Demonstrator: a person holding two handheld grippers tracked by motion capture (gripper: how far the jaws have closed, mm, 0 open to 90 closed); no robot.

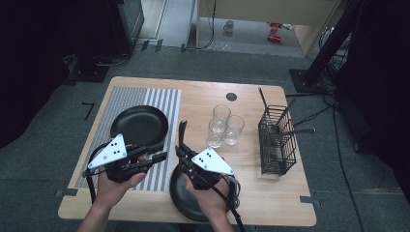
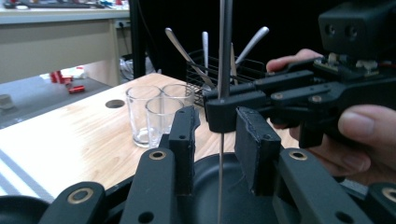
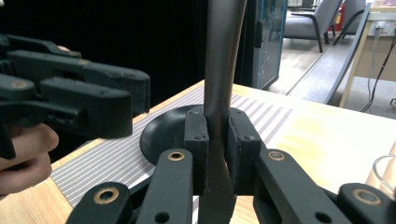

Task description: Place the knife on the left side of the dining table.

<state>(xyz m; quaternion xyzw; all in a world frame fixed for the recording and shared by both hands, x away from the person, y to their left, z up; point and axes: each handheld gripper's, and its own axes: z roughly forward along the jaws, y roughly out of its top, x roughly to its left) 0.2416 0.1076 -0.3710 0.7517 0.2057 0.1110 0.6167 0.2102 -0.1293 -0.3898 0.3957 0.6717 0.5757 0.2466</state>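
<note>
Tongs in our right hand (image 1: 183, 151) clamp the grey metal handle (image 3: 223, 70) of the near black frying pan (image 1: 180, 195) on the wooden table (image 1: 203, 99), our left tongs (image 1: 159, 151) hang parted beside it, so lifting remains.

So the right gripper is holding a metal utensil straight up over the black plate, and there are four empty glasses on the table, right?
Almost. The right gripper does grip the metal utensil upright over the black plate, but there are three empty glasses, not four. The high view shows them clustered together beside the wire basket.
</note>
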